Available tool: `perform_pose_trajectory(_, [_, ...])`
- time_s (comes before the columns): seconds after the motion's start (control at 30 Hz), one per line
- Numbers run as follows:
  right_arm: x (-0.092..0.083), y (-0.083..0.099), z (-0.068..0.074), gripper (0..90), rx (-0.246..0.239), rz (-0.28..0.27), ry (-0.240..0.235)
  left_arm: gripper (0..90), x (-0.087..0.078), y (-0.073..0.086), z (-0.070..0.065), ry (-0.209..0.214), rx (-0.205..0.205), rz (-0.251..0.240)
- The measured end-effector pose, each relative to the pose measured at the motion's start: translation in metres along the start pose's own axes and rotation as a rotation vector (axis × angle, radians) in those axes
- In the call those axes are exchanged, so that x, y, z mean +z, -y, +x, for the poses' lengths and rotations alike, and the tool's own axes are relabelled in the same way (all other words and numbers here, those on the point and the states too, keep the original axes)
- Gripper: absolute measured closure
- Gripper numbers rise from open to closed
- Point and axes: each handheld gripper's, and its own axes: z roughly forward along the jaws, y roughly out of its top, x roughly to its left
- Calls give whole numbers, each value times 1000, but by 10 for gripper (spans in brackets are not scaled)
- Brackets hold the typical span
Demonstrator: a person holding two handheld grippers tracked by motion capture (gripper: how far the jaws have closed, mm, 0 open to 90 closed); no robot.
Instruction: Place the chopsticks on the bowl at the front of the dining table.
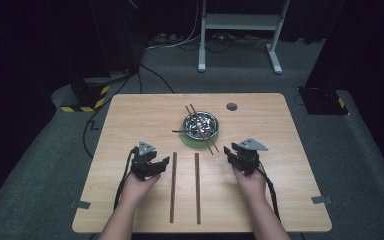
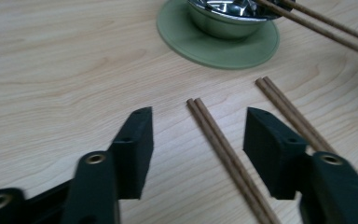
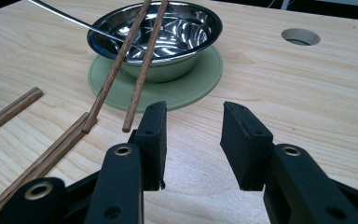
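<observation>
A steel bowl sits on a round green mat at mid-table, with a pair of wooden chopsticks leaning across its rim. Two more chopstick pairs lie flat near the front edge, one on the left and one on the right. My left gripper is open beside the left pair. In the left gripper view its jaws straddle that pair without touching it. My right gripper stands open and empty, just short of the mat and the bowl.
A thin metal handle sticks out of the bowl to the left. A round hole is cut in the table behind the bowl. Bare wood lies at the table's left and right sides. Cables and a white stand are on the floor beyond.
</observation>
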Motion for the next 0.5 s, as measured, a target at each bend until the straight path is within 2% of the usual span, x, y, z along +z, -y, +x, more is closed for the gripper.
perform_pose_trajectory(0.03, [0, 0, 0, 595, -8, 1, 1, 496, 3, -3, 0, 7, -32, -1])
perform_pose_trajectory(0.07, [0, 0, 1, 593, -8, 3, 3, 506, 5, -7, -1, 13, -41, -9])
perform_pose_trajectory(0.17, [0, -1, 2, 583, -9, -6, -6, 550, 8, -12, -5, 9, -21, -15])
perform_pose_trajectory(0.23, [-2, -1, 3, 589, -13, -8, -10, 568, 15, -21, -12, 8, 16, -19])
perform_pose_trajectory(0.3, [-3, -1, 4, 598, -19, -14, 2, 607, 21, -28, -18, 2, 47, -1])
perform_pose_trajectory(0.33, [-4, -1, 5, 615, -24, -23, 10, 602, 21, -28, -18, 2, 47, -1])
perform_pose_trajectory(0.4, [-5, -1, 5, 641, -41, -31, 21, 583, 31, -36, -26, 14, 61, 25])
perform_pose_trajectory(0.43, [-6, -1, 5, 646, -40, -35, 17, 572, 36, -38, -29, 9, 68, 42])
perform_pose_trajectory(0.5, [-5, 0, 5, 672, -42, -36, 8, 580, 41, -40, -32, 8, 82, 45])
